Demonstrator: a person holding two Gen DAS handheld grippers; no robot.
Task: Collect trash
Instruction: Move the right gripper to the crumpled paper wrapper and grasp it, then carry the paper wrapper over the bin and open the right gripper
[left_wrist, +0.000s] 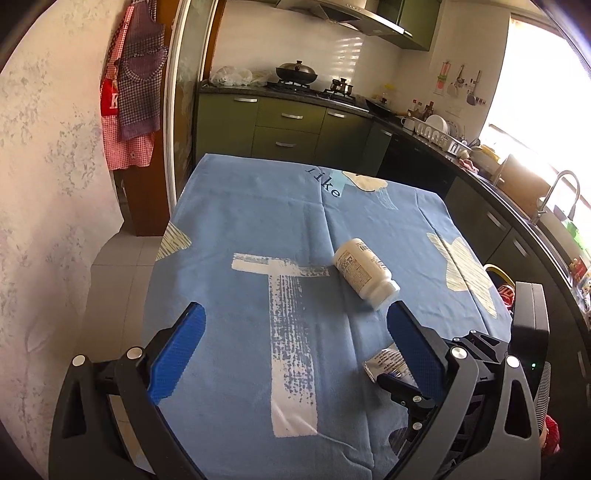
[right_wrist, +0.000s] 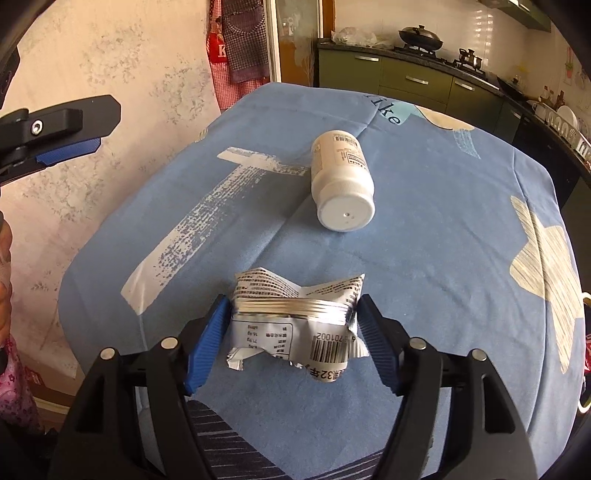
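Observation:
A crumpled silver-and-white snack wrapper (right_wrist: 295, 321) lies on the blue tablecloth (right_wrist: 443, 258) near the table's front edge. My right gripper (right_wrist: 292, 308) straddles it with a blue pad at each end of it, and the jaws are open. A white plastic bottle (right_wrist: 341, 177) lies on its side farther out, cap toward me. In the left wrist view the bottle (left_wrist: 365, 273) rests just beyond my left gripper (left_wrist: 297, 310), which hangs open and empty over the cloth. The wrapper (left_wrist: 386, 362) shows beside its right finger.
A pale wall (left_wrist: 55, 184) runs close along the table's left side, with aprons (left_wrist: 136, 92) hanging on it. Green kitchen cabinets (left_wrist: 288, 125) with a stove stand behind the table. A dark counter with a sink tap (left_wrist: 561, 192) runs along the right.

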